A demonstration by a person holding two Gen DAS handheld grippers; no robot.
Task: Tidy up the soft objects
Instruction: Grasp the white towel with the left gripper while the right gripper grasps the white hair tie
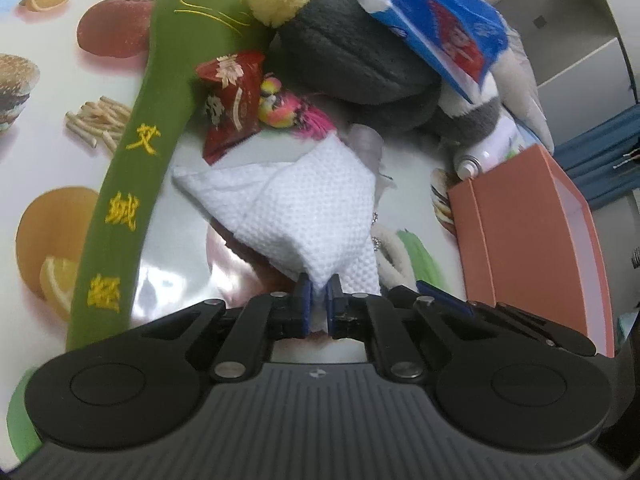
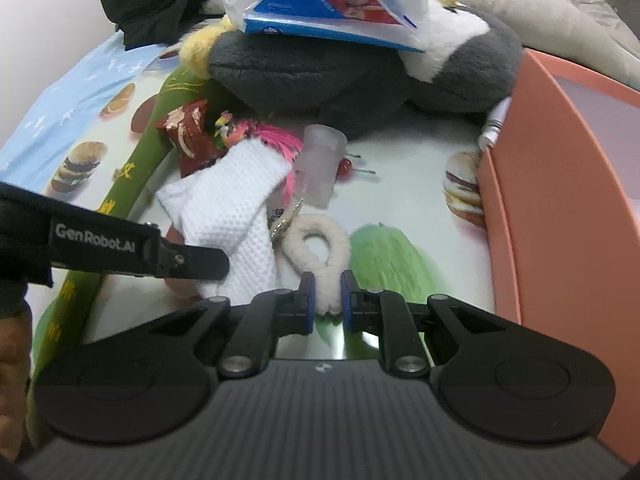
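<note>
Two pickups at once: the left hand-held gripper (image 1: pixel 318 286) is clamped on a corner of a white waffle-weave cloth (image 1: pixel 304 208), while the right hand-held gripper (image 2: pixel 328 286) pinches a cream fuzzy loop (image 2: pixel 316 244) lying on the fruit-print desk (image 2: pixel 400 200). Beyond them, a green embroidered pillow (image 1: pixel 132 168), a grey plush toy (image 2: pixel 320 68) and a blue tissue pack (image 2: pixel 320 0) sit heaped and unsorted. The salmon box (image 2: pixel 560 208) beside them shows nothing inside; sorting appears barely begun.

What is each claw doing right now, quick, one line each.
Left claw: closed on the white cloth.
Right claw: closed on the cream fuzzy loop.
</note>
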